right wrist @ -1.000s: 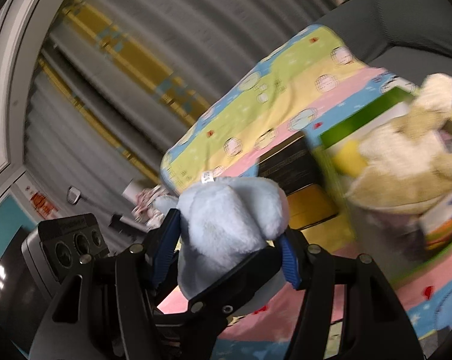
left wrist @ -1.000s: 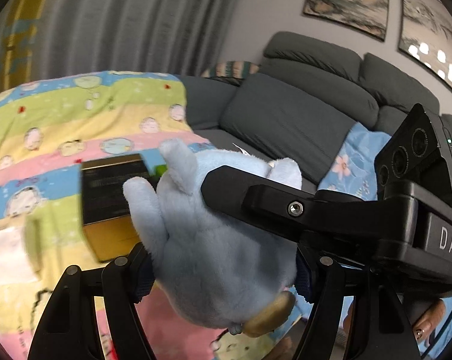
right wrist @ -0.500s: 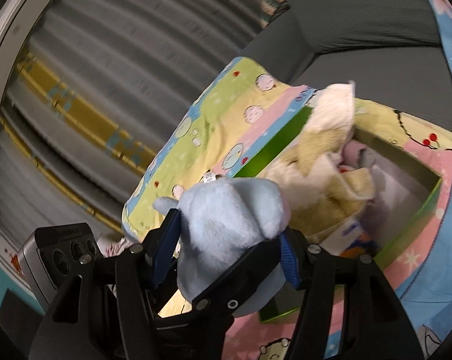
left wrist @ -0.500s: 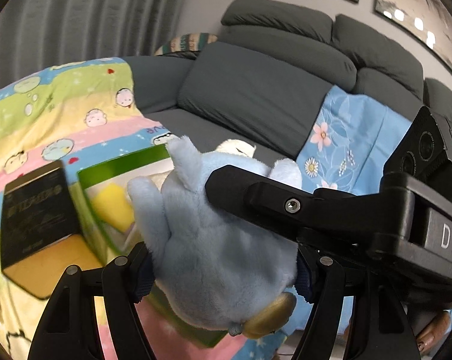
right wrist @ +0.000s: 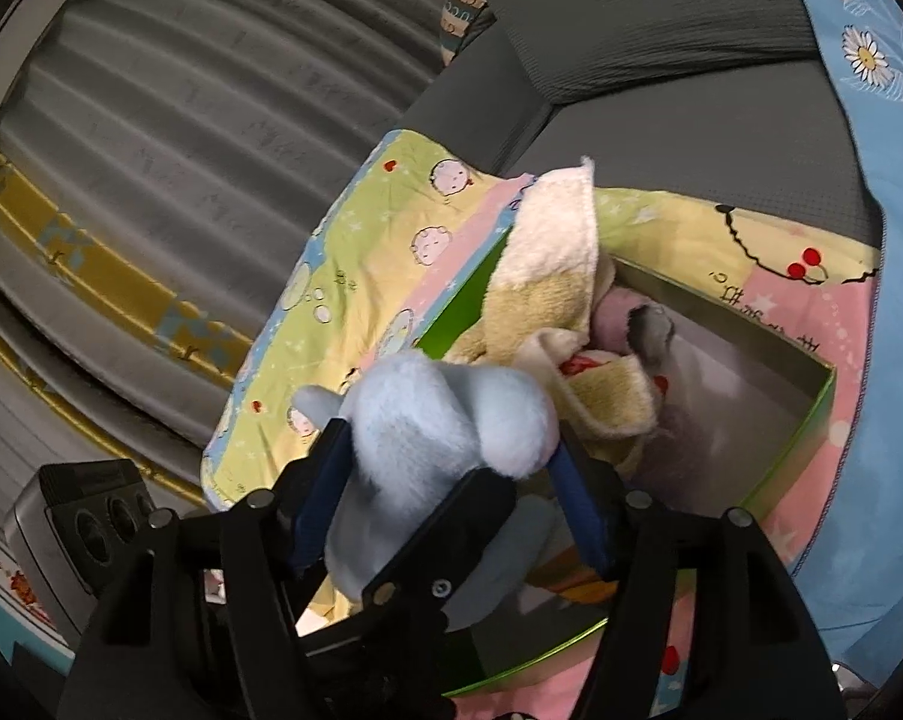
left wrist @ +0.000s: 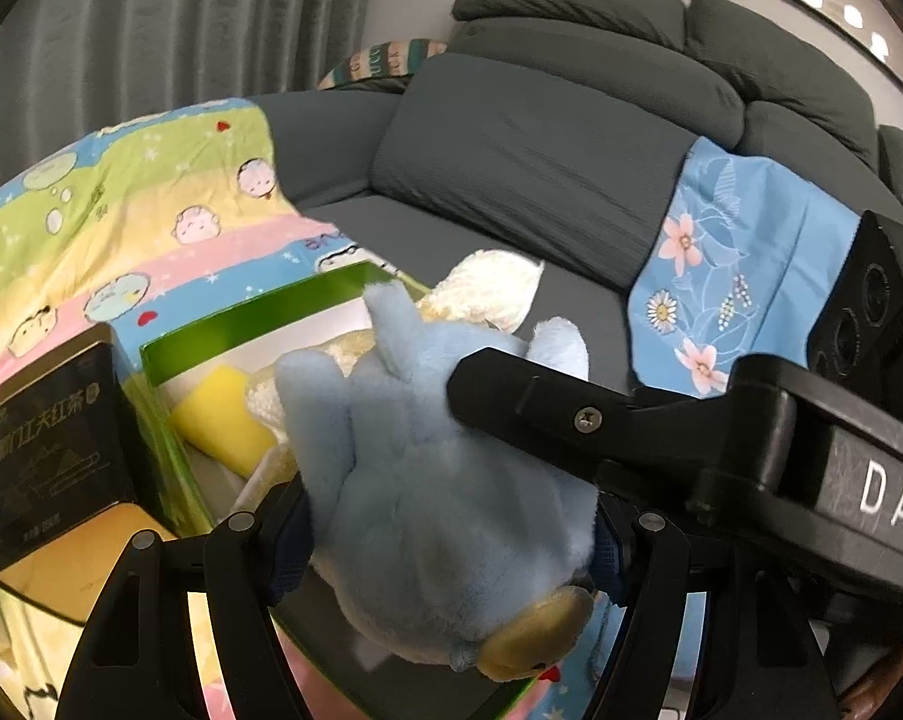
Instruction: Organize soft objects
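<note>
Both tongs share one blue plush toy [left wrist: 445, 492]: left gripper [left wrist: 448, 531] pinches its body, while right gripper [right wrist: 451, 510] has its jaws opening around the head, above the green box [right wrist: 811, 414] of towels

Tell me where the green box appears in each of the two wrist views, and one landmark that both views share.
Left wrist view: the green box is left of centre, behind the blue plush toy.
Right wrist view: the green box is right of centre, beyond the toy.
Shared landmark: the cream towel hanging over the box's rim.
</note>
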Demonstrator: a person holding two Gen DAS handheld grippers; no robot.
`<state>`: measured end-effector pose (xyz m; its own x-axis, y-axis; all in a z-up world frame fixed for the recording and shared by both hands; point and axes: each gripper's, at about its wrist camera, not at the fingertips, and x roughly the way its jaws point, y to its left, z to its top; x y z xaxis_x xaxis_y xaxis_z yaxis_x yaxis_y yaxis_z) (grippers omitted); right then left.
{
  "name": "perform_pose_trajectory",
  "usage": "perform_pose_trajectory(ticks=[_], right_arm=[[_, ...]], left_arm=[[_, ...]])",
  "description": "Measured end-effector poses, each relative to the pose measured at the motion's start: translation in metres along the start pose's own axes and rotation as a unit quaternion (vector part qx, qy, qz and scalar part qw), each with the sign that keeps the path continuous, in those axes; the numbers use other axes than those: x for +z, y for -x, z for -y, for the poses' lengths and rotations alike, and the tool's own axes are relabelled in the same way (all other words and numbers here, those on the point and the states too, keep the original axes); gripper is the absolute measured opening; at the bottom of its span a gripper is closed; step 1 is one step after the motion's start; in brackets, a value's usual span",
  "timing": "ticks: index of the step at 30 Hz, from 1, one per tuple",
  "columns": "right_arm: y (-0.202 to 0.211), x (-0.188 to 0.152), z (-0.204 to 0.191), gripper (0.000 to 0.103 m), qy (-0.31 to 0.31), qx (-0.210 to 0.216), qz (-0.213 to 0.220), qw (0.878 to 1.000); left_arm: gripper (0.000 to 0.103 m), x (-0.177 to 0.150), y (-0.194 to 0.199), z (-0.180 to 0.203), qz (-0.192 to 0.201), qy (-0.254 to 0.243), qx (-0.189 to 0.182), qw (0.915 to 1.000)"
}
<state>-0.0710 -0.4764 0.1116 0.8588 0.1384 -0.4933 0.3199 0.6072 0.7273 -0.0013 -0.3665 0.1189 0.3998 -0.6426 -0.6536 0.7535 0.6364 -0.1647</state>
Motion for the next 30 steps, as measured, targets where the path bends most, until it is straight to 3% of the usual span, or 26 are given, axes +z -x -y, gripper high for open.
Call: perform_pose_trajectory(ticks=[5,8,9,11,17,23,30], right_arm=[[0.002,-0.002,0.005,0.067,-0.001,-0.007,-0.003,1.000],[0.000,-0.001,0.007,0.067,0.001,-0.061,0.004,0.998],[-0.001,-0.001,0.009,0.067,0.002,-0.079,0.004,0.997],[-0.005,-0.001,0.016,0.066,-0.013,-0.073,-0.006,0.997],[-0.001,0.002,0.020,0.066,-0.003,-0.108,0.006,0.994],[-0.001,0.003,0.017,0.064,0.005,-0.135,0.016,0.991],[0.000,0.006,0.017,0.068,0.005,-0.142,0.024,0.990]], left_arm=[[0.074,-0.001,0.002,-0.004,-0.005,0.006,0.020,0.9998],[0.074,-0.001,0.000,-0.007,-0.008,0.005,0.062,0.9981],[0.074,-0.002,-0.003,-0.010,-0.016,0.006,0.064,0.9978],[0.074,-0.005,-0.007,-0.013,-0.025,0.018,0.062,0.9976],[0.075,-0.005,-0.019,-0.012,-0.048,0.021,0.060,0.9968],[0.092,-0.004,-0.034,-0.019,-0.079,0.048,0.063,0.9938],[0.095,-0.006,-0.036,-0.014,-0.071,0.048,0.071,0.9938]])
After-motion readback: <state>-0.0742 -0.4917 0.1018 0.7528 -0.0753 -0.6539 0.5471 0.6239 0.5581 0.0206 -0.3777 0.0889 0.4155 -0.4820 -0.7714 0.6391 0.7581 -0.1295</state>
